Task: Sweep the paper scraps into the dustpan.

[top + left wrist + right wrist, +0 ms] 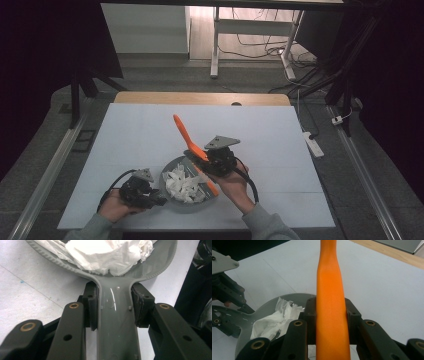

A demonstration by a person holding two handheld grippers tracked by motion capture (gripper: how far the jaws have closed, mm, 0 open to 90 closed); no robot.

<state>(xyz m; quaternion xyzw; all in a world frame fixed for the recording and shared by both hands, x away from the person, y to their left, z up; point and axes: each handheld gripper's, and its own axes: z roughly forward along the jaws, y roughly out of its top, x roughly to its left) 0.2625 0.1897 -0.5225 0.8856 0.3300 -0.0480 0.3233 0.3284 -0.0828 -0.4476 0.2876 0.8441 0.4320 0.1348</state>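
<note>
No legible text or labels anywhere

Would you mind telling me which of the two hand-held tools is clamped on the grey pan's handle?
The left tool, low at the pan's near-left side. Its pads grip the grey pan handle; the right tool holds the orange utensil.

Both claws clamped, hands low at the near edge

The left claw sits low in the left hand, jaws closed tight and pointing right. The right claw is raised higher in the right hand, jaws closed, tilted up and away; both grey sleeves enter from below.
</note>
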